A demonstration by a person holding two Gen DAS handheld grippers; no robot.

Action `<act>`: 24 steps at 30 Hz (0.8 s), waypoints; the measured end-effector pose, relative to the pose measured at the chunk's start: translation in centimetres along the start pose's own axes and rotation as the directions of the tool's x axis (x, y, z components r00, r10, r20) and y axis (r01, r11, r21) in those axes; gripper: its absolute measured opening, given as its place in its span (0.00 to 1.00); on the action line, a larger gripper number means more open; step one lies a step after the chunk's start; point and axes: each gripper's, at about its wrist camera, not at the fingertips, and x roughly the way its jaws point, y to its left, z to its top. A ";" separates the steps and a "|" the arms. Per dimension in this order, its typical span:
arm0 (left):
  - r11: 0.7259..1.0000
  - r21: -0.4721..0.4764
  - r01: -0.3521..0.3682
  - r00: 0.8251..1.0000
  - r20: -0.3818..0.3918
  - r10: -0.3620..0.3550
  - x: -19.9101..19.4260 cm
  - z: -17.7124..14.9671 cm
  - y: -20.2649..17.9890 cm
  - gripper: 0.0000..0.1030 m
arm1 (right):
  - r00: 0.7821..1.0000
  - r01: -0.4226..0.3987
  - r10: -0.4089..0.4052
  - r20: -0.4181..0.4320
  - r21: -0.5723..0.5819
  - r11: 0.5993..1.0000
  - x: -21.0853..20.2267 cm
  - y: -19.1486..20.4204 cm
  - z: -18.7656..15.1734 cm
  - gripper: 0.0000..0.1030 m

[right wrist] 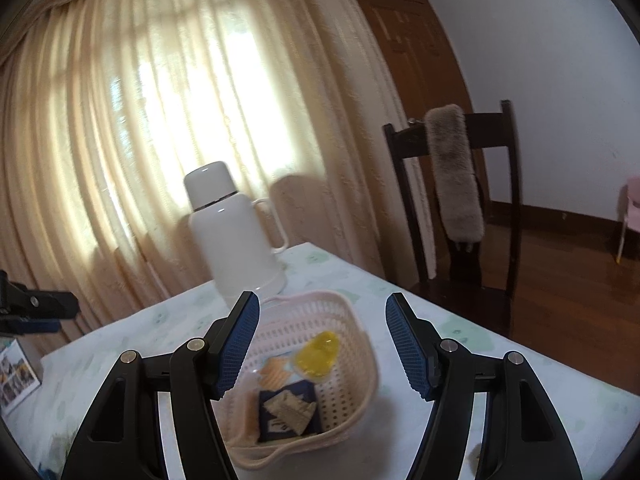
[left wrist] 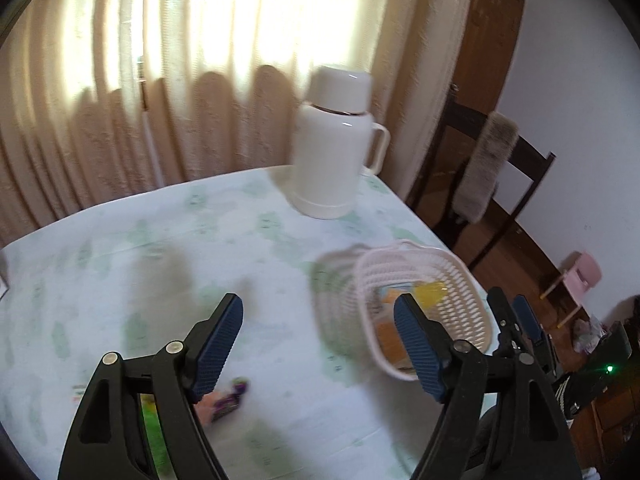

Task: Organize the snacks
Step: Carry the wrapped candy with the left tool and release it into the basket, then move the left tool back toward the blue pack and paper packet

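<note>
A pale pink slotted basket stands on the table near its right edge. Inside lie a yellow jelly cup, an orange packet and a dark blue cracker packet. My left gripper is open over the tablecloth just left of the basket, with nothing between its fingers. A small purple snack packet lies on the cloth below its left finger, next to a green packet. My right gripper is open above the basket and holds nothing.
A white thermos jug stands at the table's far side before the curtain. A dark wooden chair with a grey furry cover is past the right edge. A picture card lies at the left.
</note>
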 end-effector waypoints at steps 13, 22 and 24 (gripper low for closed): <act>0.967 -0.111 -0.231 0.972 0.020 0.234 -5.7 -4.3 10.4 0.78 | 0.997 -0.072 0.070 -0.021 -0.117 0.991 -0.2 3.0 -1.2 0.67; 0.930 -0.195 -0.310 0.950 -0.038 0.309 -7.1 -8.8 16.0 0.78 | 0.995 -0.091 0.083 -0.051 -0.192 0.977 0.0 4.7 -2.3 0.67; 0.923 -0.201 -0.328 0.945 -0.061 0.323 -7.1 -10.0 17.0 0.78 | 0.995 -0.094 0.085 -0.054 -0.211 0.973 0.1 5.1 -2.6 0.67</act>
